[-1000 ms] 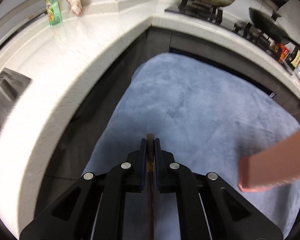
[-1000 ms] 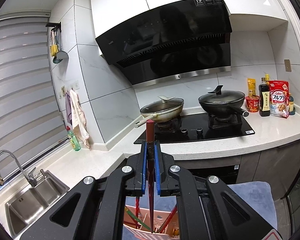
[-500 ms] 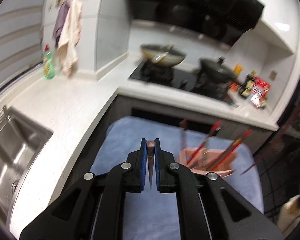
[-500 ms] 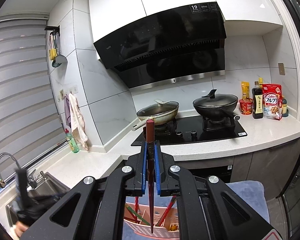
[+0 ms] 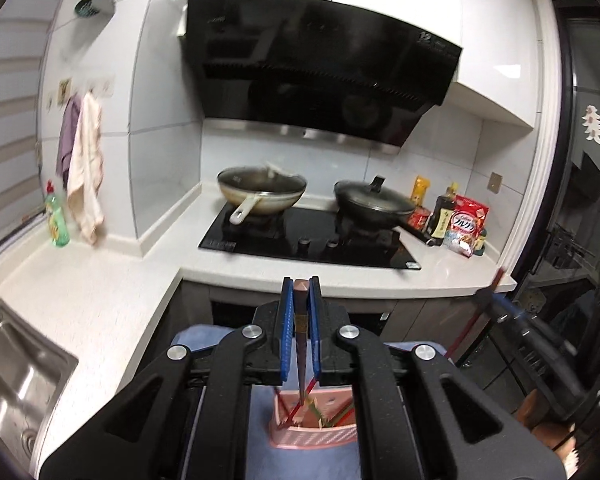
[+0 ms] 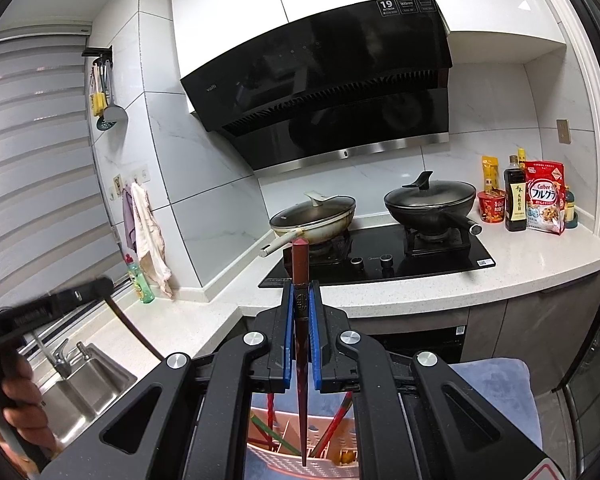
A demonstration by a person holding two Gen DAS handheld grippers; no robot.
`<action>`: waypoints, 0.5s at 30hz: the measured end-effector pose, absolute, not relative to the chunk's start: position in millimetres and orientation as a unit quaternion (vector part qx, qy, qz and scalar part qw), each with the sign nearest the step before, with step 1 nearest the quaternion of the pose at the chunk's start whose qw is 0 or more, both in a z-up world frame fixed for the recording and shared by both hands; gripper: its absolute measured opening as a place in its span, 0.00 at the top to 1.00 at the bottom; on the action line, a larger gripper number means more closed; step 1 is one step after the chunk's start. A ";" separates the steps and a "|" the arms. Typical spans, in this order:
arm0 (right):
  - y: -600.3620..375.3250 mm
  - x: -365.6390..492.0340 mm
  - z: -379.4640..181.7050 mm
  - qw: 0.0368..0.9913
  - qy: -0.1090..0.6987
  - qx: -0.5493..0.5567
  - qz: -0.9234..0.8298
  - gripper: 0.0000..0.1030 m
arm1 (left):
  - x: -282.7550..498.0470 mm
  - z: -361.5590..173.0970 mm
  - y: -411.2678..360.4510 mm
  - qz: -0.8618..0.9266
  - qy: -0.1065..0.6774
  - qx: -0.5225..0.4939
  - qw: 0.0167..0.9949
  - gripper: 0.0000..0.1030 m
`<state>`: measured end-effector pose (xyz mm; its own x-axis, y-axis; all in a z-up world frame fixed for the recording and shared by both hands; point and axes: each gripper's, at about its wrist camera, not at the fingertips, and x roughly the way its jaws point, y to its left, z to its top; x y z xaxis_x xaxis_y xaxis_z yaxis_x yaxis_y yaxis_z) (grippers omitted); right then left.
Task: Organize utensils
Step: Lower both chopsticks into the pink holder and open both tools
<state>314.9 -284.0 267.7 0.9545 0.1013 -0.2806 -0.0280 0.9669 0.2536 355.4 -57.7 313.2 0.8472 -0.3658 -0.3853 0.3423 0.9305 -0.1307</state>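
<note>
My left gripper is shut on a dark brown chopstick held upright, its thin tip pointing down over a pink slotted utensil basket that holds several red and green chopsticks. My right gripper is shut on another dark brown chopstick, also upright, its tip just above the same pink basket. The basket stands on a blue-grey mat. The right gripper with its chopstick shows at the right of the left wrist view.
An L-shaped white countertop carries a black hob with two lidded pans, bottles and a cereal bag. A steel sink lies at the left, with a green soap bottle and hanging towels beyond it.
The left gripper has tilted up from facing the mat to facing the hob and now hangs over the pink basket. The right gripper has risen slightly with its chopstick.
</note>
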 end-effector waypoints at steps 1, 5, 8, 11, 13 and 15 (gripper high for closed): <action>-284.5 317.3 265.6 0.981 0.147 0.126 0.033 0.93 | 356.8 314.2 -60.7 -0.184 0.203 -0.026 0.961 0.93; -285.2 327.8 254.0 0.978 0.153 0.138 0.037 0.93 | 363.9 307.9 -72.1 -0.183 0.210 -0.021 0.960 0.93; -283.3 337.1 246.1 0.977 0.156 0.141 0.041 0.93 | 369.4 294.8 -77.3 -0.180 0.220 -0.018 0.959 0.93; -281.5 346.6 236.7 0.975 0.162 0.146 0.045 0.93 | 378.4 278.0 -79.7 -0.171 0.230 -0.014 0.958 0.93; -280.2 351.8 230.3 0.974 0.166 0.146 0.046 0.93 | 383.1 269.5 -80.8 -0.168 0.237 -0.013 0.957 0.93; -280.1 356.5 223.5 0.973 0.171 0.148 0.046 0.93 | 388.4 260.4 -81.5 -0.167 0.246 -0.016 0.955 0.93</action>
